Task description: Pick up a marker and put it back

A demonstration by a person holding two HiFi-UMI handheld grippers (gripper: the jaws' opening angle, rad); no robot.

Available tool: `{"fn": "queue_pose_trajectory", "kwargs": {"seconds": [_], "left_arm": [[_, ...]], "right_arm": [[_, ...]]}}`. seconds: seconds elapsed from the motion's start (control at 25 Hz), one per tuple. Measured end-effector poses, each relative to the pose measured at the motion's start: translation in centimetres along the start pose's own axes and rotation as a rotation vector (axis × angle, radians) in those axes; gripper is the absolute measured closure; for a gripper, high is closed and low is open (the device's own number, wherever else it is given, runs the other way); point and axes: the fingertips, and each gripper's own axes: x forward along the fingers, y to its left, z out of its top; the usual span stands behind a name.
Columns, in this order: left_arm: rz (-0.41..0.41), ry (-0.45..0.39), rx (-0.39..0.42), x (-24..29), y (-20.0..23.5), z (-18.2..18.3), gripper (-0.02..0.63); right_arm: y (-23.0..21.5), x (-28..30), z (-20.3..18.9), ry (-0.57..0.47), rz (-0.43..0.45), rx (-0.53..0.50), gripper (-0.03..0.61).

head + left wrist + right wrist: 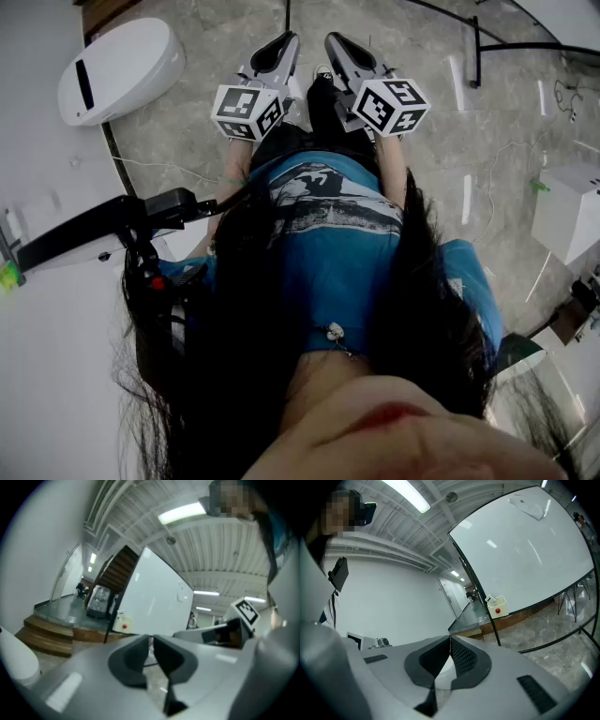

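Observation:
No marker shows in any view. In the head view both grippers are held side by side over the stone floor, ahead of the person's blue shirt. My left gripper has its jaws together and nothing between them; the left gripper view shows the same closed tips. Close on its right, my right gripper is likewise shut and empty, its tips meeting. A large whiteboard on a black stand rises ahead of it and also appears in the left gripper view.
A small white box with a red dot hangs at the whiteboard's lower corner. A rounded white machine lies on the floor at the left, and a white box stands at the right. Wooden steps lead up to a platform.

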Motion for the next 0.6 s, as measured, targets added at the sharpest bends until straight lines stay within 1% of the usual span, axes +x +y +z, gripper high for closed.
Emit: {"fn": "queue_pose_trajectory", "kwargs": {"seconds": [0.24,0.36,0.44,0.48,0.6], "left_arm": [[0.035,-0.006,0.010,-0.4,1.3,0.0,0.591],[0.056,-0.011,0.018,0.7,2.6,0.3,0.591],[0.066,-0.021,0.018,3.1,3.8,1.2,0.591],[0.070,-0.021,0.015,5.1,4.5,1.6,0.591],[0.084,0.004,0.001,13.2,6.9,2.4,0.591]], "right_arm": [[0.7,1.7,-0.2,0.006,0.054,-0.006,0.566],[0.1,3.5,0.3,0.006,0.081,-0.014,0.566],[-1.6,5.1,1.8,0.004,0.096,-0.017,0.566],[-3.1,6.2,2.8,0.008,0.101,-0.015,0.566],[-9.6,10.4,6.3,0.040,0.106,-0.007,0.566]]}}
